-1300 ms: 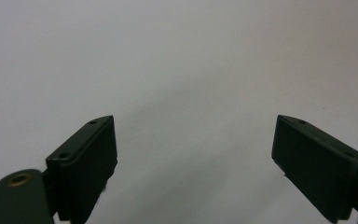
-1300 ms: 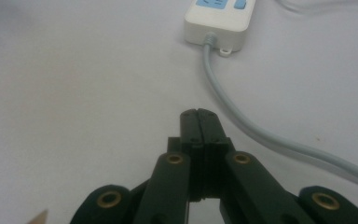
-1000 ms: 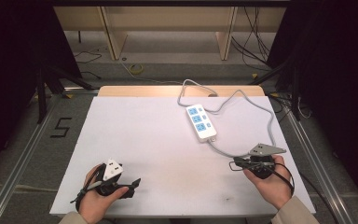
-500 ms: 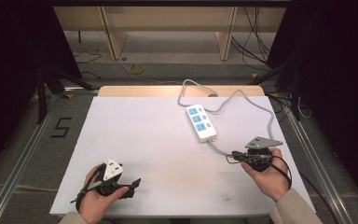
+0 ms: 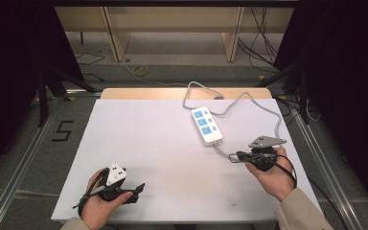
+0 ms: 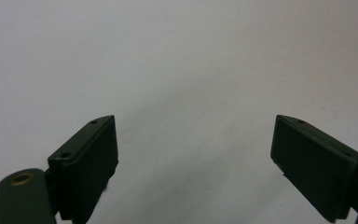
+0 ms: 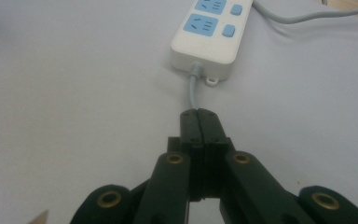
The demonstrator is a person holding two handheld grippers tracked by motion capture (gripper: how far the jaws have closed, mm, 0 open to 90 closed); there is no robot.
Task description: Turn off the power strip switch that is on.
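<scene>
**Right fingers pinch the strip's cord**

My right gripper has its fingers pressed together, and the thin grey cord of the white power strip with blue sockets runs straight into their tips. I judge that I am pinching that cord just short of where it leaves the strip's near end. A second ago, in the high view, this hand sat a little nearer the table's front edge and farther right. Now it has crept a short way up towards the strip, while the strip itself lies where it lay. So the grip is taken and the pull, or the drag, has not really begun.

My left gripper has its fingers spread wide over the bare white table, nothing between them. It rests at the front left corner, well apart from the strip, and has not stirred.

The strip lies right of the table's middle. The rest of its cord loops away behind it towards the far edge and round to the right. That slack should let the strip slide easily.
</scene>
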